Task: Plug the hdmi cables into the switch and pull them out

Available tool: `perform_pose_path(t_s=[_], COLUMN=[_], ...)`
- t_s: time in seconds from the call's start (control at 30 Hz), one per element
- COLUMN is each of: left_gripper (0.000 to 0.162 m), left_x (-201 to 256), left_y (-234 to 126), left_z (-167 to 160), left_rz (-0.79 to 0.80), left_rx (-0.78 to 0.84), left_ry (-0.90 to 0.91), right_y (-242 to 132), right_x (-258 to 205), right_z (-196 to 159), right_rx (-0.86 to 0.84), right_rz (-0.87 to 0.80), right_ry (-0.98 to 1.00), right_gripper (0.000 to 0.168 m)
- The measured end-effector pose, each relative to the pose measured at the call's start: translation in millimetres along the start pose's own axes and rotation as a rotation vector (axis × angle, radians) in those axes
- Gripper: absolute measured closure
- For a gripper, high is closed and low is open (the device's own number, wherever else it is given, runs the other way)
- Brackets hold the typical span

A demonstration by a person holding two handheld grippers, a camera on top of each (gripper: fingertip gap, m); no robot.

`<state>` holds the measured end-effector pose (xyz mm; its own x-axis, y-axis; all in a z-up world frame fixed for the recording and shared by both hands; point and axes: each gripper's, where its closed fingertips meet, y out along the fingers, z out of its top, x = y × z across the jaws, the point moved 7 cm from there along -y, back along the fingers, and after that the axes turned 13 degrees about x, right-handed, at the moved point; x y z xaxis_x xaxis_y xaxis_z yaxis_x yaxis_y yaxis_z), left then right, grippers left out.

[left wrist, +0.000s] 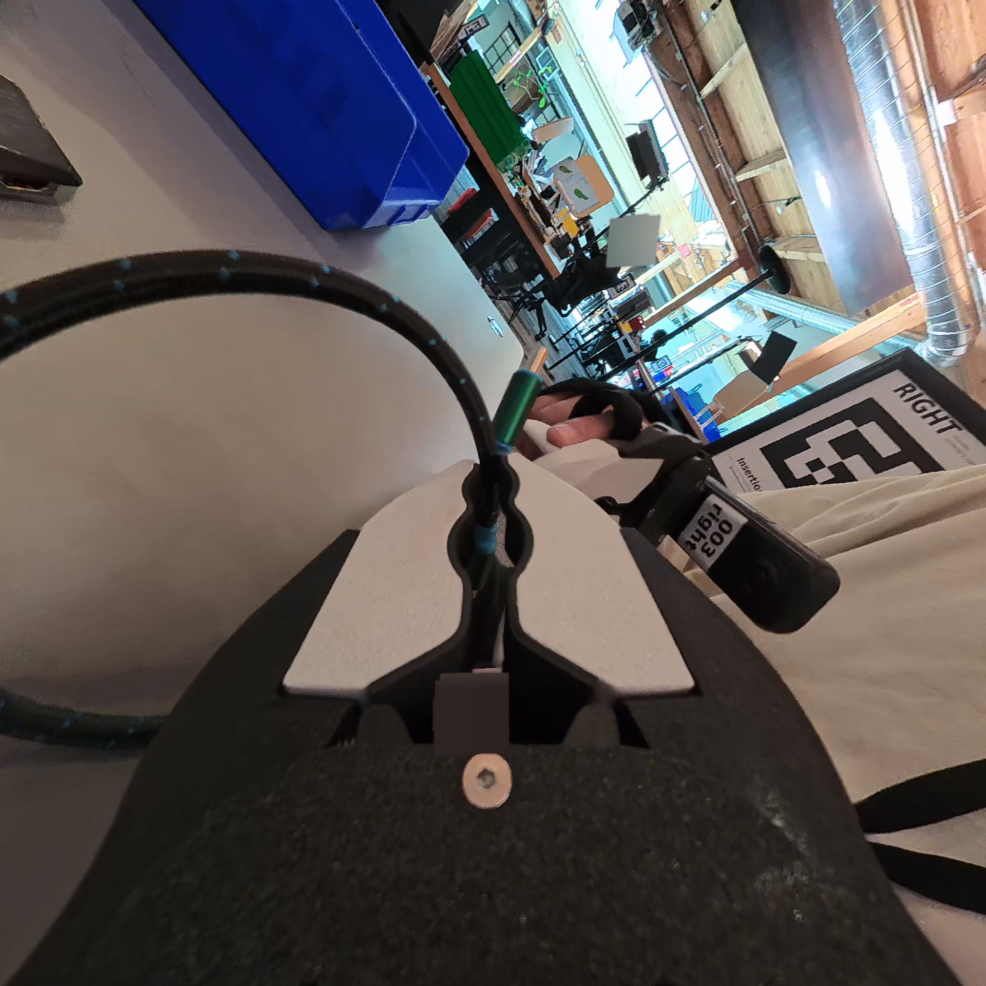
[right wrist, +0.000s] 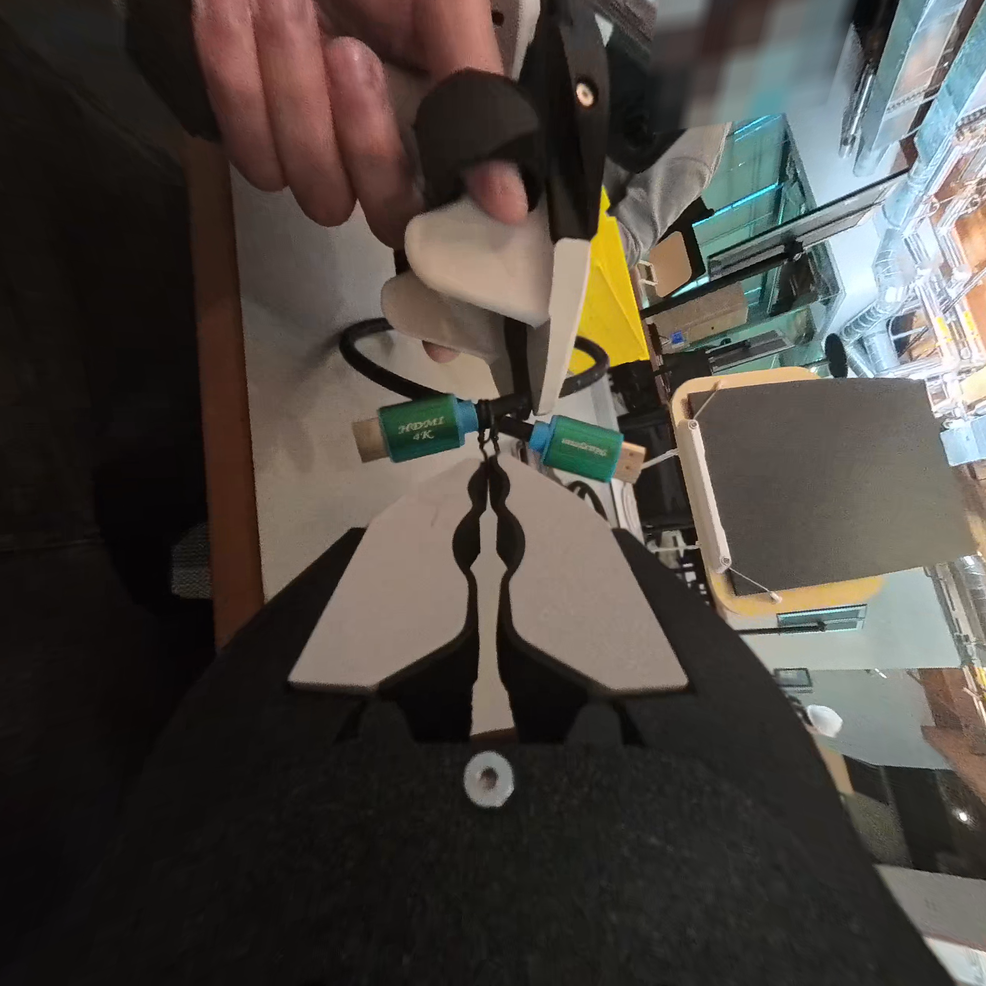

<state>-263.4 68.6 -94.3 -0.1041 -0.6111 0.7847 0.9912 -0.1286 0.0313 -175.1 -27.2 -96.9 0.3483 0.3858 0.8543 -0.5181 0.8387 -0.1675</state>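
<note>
Two green HDMI plugs (right wrist: 421, 435) (right wrist: 579, 448) with blue collars hang side by side above the white table, joined by a thin black tie (right wrist: 488, 445). My right gripper (right wrist: 488, 467) is shut on that tie just below the plugs. My left gripper (left wrist: 488, 475) is shut on the black braided cable (left wrist: 267, 277) right behind one green plug (left wrist: 515, 411). In the right wrist view the left gripper (right wrist: 539, 408) comes down from above, held by a hand (right wrist: 320, 106). A dark box, the switch (left wrist: 26, 154), lies at the far left table edge of the left wrist view.
A blue bin (left wrist: 309, 106) stands on the white table (left wrist: 213, 507) behind the cable loop. A yellow bin (right wrist: 613, 299) sits at the table's far side. The right gripper's body and camera (left wrist: 747, 560) are close on the right. A chair (right wrist: 827, 480) stands beyond the table. My two grippers' fingertips are within a few centimetres of each other.
</note>
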Motion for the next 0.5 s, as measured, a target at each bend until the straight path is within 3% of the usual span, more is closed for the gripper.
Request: perform_pose_path(t_s=[0.17,0.23,0.3,0.5], left_gripper=[0.157,0.157,0.157,0.157], left_x=[5,1,-1,3], left_y=[-2,-5,-6,-5], left_z=[2,5,6,7], left_rz=[-0.059,-0.014,-0.007,-0.037], left_rx=[0.011,0.025,0.030,0.036], left_ry=[-0.020,0.004,-0.001,0.003], right_y=[-4,-10,-14,-7], right_x=[11,18,25,19], right_z=[-16,-24,-26,-26], right_rx=[-0.068,-0.040,-0.002,0.135], right_rz=[-0.047,-0.056,-0.062,0.132], right_ry=[0.079,0.158,0.311,0.910], right_gripper=[0.168,0.168,0.168,0.168])
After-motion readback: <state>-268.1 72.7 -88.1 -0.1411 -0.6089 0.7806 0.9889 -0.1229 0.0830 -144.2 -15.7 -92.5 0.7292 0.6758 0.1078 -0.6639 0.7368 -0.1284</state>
